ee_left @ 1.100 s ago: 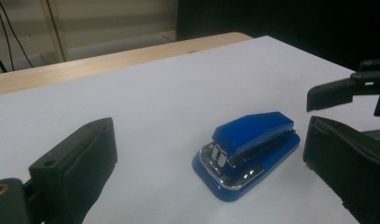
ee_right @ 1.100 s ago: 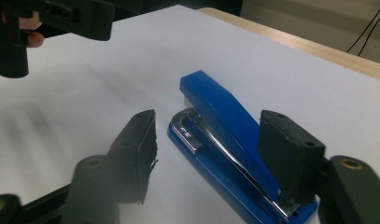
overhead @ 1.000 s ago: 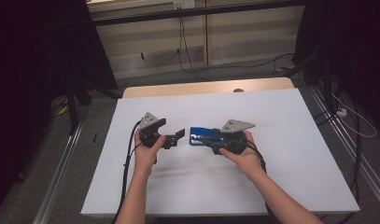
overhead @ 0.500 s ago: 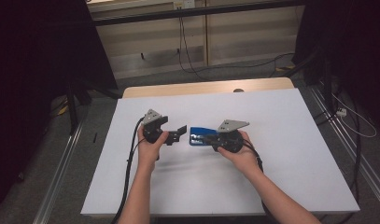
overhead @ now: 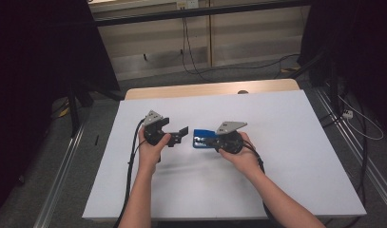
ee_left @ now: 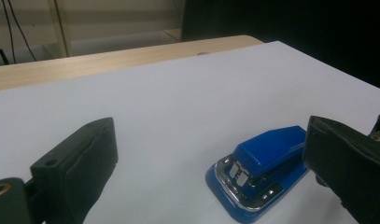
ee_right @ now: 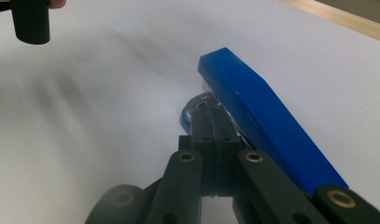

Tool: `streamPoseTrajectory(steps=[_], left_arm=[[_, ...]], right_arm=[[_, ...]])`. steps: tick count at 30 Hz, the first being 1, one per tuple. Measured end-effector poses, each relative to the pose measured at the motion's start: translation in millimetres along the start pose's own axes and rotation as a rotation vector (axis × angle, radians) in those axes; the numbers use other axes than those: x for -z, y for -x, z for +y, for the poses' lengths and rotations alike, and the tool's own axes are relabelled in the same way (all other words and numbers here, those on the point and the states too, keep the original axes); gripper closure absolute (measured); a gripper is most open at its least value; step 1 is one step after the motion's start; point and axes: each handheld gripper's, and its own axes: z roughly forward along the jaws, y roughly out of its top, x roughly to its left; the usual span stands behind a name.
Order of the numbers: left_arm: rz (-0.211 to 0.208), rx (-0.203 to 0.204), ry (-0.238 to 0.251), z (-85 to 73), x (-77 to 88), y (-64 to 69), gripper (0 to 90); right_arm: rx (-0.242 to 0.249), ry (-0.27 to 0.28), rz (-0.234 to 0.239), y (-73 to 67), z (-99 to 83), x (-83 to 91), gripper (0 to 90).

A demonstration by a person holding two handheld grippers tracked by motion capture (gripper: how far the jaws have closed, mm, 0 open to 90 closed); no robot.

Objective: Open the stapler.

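Observation:
A blue stapler [overhead: 200, 138] [ee_left: 264, 163] [ee_right: 267, 126] lies on the white table top [overhead: 286, 180], near its middle. My right gripper [overhead: 206, 141] [ee_right: 211, 125] lies low beside it. Its jaws have just been closing and now meet, with nothing visible between them. Their tips rest against the chrome part under the stapler's blue top. My left gripper [overhead: 180, 135] [ee_left: 208, 140] is held just left of the stapler, pointing at it. Its jaws stand wide apart and empty, and the stapler's front end sits close to one of them.
A wooden strip [overhead: 210, 90] runs along the table's far edge. Metal rails [overhead: 62, 180] flank the table on the floor, and cables [overhead: 191, 52] trail behind it. Dark curtains stand at both sides.
Both hands and the stapler stay about where they were. The right gripper sits a touch closer in on the stapler.

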Motion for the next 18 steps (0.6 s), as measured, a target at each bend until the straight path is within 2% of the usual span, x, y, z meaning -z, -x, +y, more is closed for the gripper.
streamPoseTrajectory(steps=[8, 11, 13, 18], left_arm=[[0.005, -0.011, -0.018, -1.2, -0.3, 0.3, 4.1], [0.011, -0.027, -0.031, -1.2, -0.2, 0.2, 4.1], [0.028, -0.049, -0.021, -0.5, 0.5, 1.4, 6.5], [0.04, -0.054, -0.036, -1.1, -0.1, 1.5, 10.0]], right_arm=[[0.021, -0.028, -0.005, -0.7, 3.1, -8.9, 90.0], [0.032, -0.033, -0.001, -1.4, 4.5, -10.7, 90.0], [0.034, -0.036, -0.005, -1.7, 5.2, -12.7, 90.0], [0.04, -0.049, -0.006, -0.8, 4.4, -16.0, 90.0]])
